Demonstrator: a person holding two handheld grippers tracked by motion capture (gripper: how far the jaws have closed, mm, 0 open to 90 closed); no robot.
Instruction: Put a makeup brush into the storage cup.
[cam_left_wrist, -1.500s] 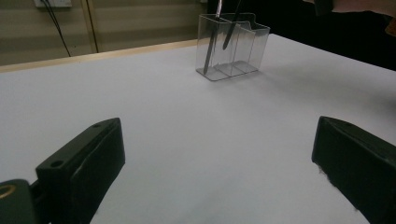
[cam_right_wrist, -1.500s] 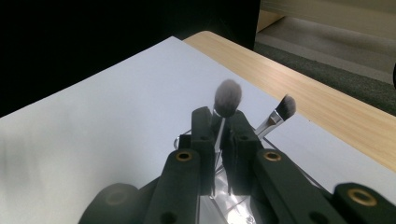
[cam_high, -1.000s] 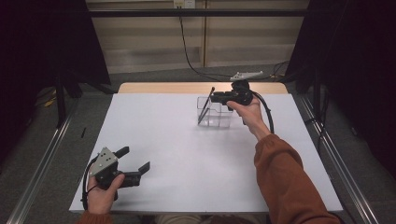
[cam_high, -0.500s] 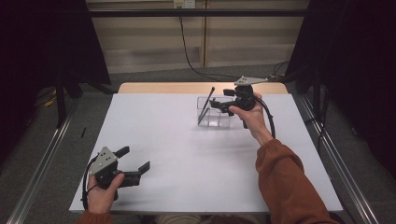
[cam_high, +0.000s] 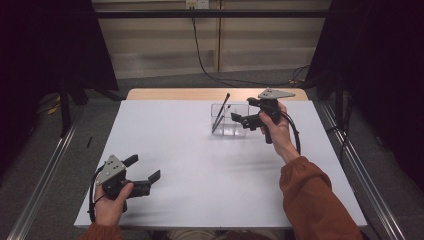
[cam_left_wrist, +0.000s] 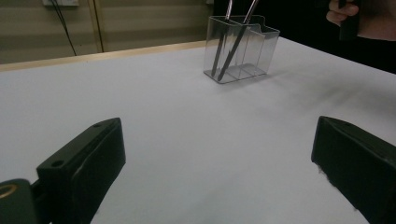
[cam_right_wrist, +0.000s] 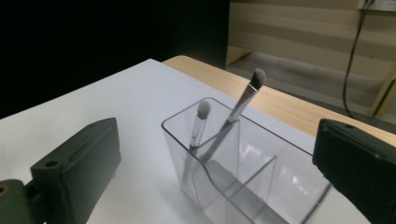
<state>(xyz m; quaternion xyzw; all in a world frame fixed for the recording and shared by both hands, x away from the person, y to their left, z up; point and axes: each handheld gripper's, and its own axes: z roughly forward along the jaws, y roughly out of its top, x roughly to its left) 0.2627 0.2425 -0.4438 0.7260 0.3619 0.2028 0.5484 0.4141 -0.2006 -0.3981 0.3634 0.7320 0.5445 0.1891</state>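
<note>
**A:** As the right gripper (cam_high: 239, 120) hangs beside the clear organizer (cam_high: 227, 120) at the far side of the white table (cam_high: 200, 165), what has changed there?

**B:** Its jaws have just been opening, and they now stand wide apart with nothing between them. A second ago they were closed above the organizer. In the right gripper view, two makeup brushes lean in the compartment ahead of the jaws: a short brush (cam_right_wrist: 201, 123) and a long brush (cam_right_wrist: 240, 109), both bristle-end up, the long one tilted across the short one.

**A:** So a brush was let go?

**B:** That is my reading: the opening looks like a release, so the brush counts as dropped into the organizer. The hand has also drawn slightly away from it since the earlier pictures.

**A:** And the left gripper (cam_high: 147, 181)?

**B:** It rests near the front left corner of the table, held in the person's left hand, well apart from the organizer. Its jaws are spread wide and empty; its own view looks between them across bare table to the organizer (cam_left_wrist: 240, 51) far ahead.

**A:** What remains?

**B:** No other loose brush shows on the table, so this placing step seems finished.
</note>
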